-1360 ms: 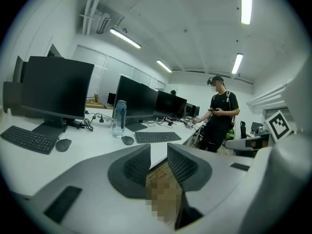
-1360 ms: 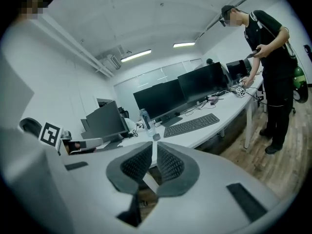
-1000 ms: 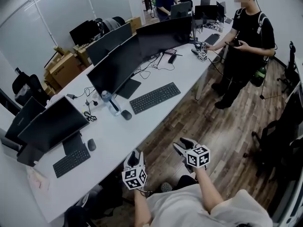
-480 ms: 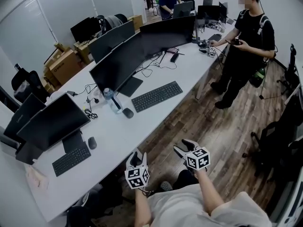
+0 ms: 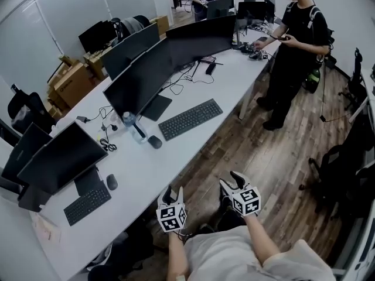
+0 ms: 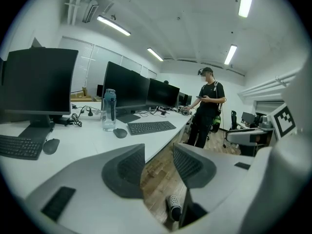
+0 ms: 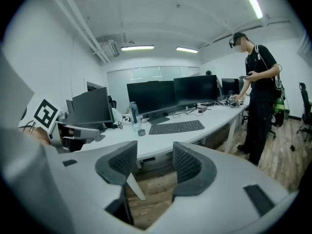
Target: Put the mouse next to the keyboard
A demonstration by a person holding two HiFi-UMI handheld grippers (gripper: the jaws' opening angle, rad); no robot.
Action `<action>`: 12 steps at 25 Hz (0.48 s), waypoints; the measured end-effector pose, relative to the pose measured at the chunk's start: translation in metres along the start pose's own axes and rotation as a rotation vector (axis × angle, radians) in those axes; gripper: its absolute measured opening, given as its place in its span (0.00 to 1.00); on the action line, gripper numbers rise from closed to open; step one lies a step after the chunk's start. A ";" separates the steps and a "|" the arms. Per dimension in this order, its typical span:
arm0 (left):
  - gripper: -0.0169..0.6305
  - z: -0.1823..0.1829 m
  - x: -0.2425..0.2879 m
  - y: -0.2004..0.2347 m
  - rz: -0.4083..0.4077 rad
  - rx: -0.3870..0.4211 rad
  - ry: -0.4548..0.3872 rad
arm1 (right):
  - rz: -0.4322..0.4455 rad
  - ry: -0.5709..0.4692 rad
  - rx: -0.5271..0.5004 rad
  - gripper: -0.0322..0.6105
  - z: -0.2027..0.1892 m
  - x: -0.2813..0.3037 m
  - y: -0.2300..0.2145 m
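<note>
A dark mouse (image 5: 155, 141) lies on the white desk (image 5: 176, 157) beside a water bottle (image 5: 132, 129), left of the black keyboard (image 5: 190, 119). Both grippers hang below the desk's near edge, over the wooden floor. My left gripper (image 5: 170, 193) is open with nothing between its jaws. My right gripper (image 5: 231, 180) is also open and empty, and its jaws are closing a little. In the left gripper view, the mouse (image 6: 120, 132) and keyboard (image 6: 151, 126) lie far beyond the jaws (image 6: 158, 167). The right gripper view shows the same mouse (image 7: 141, 132) and keyboard (image 7: 176, 126) at a distance.
Large black monitors (image 5: 140, 81) line the back of the desk. A second keyboard (image 5: 87, 202) and mouse (image 5: 111, 182) sit at the left. A person (image 5: 290, 45) stands at the desk's far right end. Office chairs (image 5: 345, 168) stand on the right.
The head view has shifted a little, and both grippers sit slightly lower and further right in it. Mouse and keyboard have not moved on the desk.
</note>
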State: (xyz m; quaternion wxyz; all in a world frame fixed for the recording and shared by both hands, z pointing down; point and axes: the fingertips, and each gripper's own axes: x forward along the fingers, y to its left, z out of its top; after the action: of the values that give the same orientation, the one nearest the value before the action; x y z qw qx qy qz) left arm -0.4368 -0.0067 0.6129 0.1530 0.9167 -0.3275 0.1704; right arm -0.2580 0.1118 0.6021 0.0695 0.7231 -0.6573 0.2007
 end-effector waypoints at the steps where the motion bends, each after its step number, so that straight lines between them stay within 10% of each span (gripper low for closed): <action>1: 0.31 0.003 0.004 0.001 0.001 -0.001 -0.002 | 0.005 -0.002 -0.013 0.42 0.003 0.003 0.000; 12: 0.31 0.047 0.058 0.029 0.056 -0.008 -0.029 | 0.030 -0.056 -0.035 0.42 0.052 0.079 -0.028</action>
State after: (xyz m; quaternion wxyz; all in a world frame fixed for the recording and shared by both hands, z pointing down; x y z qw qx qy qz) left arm -0.4029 -0.0784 0.5995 0.1472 0.9089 -0.3558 0.1601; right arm -0.2154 0.0231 0.5895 0.0608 0.7173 -0.6731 0.1696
